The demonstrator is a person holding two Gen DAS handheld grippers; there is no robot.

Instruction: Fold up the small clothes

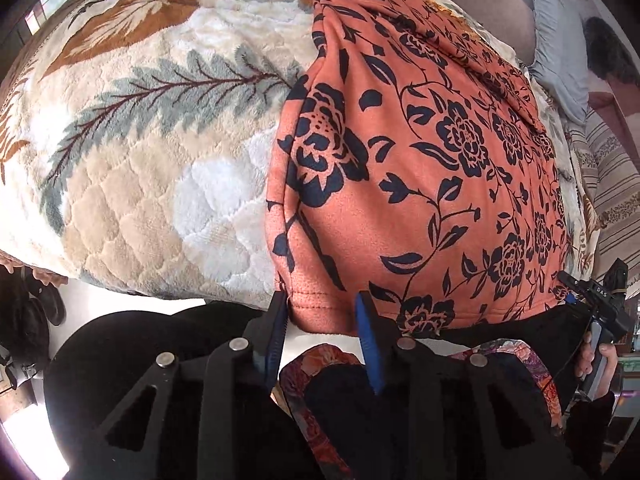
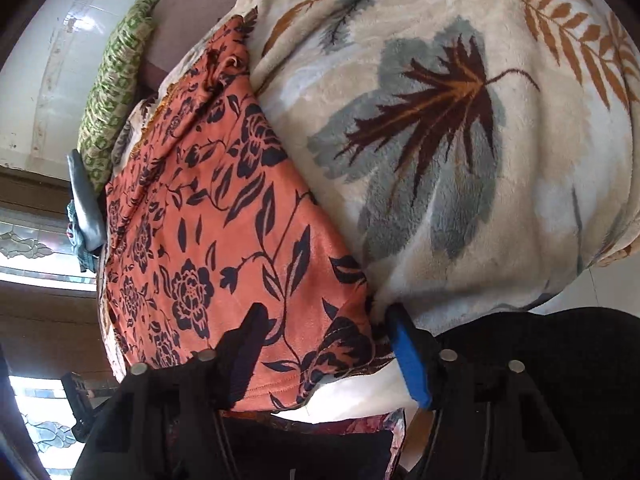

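Blanket (image 1: 160, 140): plush cream bed cover with grey, brown and rust leaf prints, quilted in scallops; it fills the upper field of both views, and its near edge drops off at 6 o'clock.
Garment (image 1: 420, 168): orange-salmon cloth printed with navy roses, vines and leaves, lying on the blanket from 12 to 5 o'clock in the left view; a stitched hem runs along its near edge, with bunched folds at the far end.
Room: pale tiled wall and patterned glass panes at 9 o'clock in the right view; a green-patterned cushion (image 2: 116, 84) and a grey cloth (image 2: 86, 200) lie beyond the garment.
Left tool (image 1: 322, 316): blue-padded fingers spread apart, standing either side of the garment's hem corner, not clenched.
Right tool (image 2: 326, 344): fingers spread, the garment's near corner lying between them, ungripped.
Writing: "DAS" on the right tool, seen at 4 o'clock in the left view.
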